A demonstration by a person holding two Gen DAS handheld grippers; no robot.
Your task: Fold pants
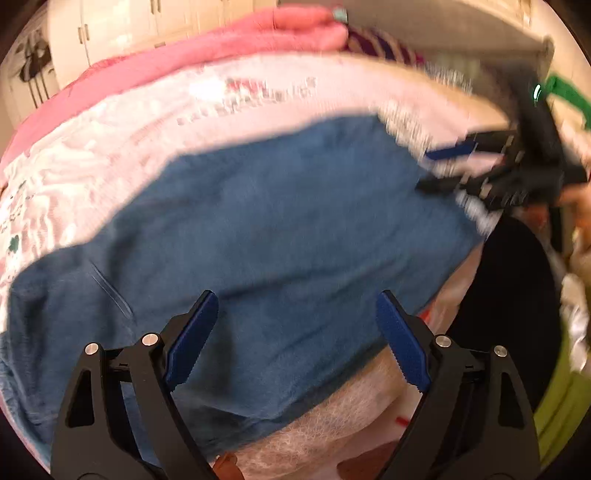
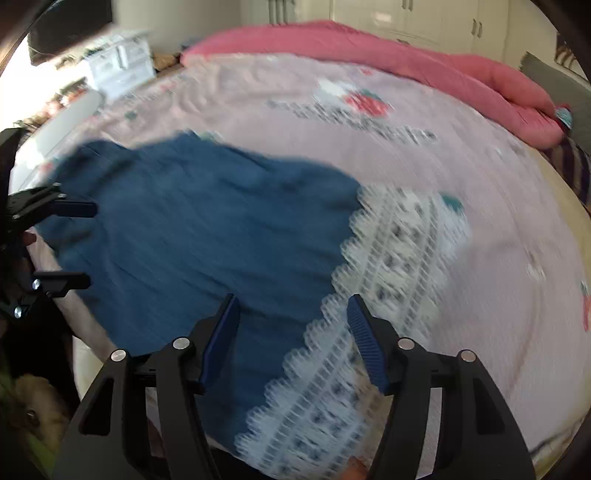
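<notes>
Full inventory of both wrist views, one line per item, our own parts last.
pants: 1, blue, spread on the bed, white lace hem toward the right tool
sheet: 1, pale pink, strawberry print, under the pants
blanket: 1, pink, rolled along the far edge of the bed
cupboards: white, behind the bed
left tool: 1, black with blue pads, open above the pants
right tool: 1, black with blue pads, open above the lace hem
</notes>
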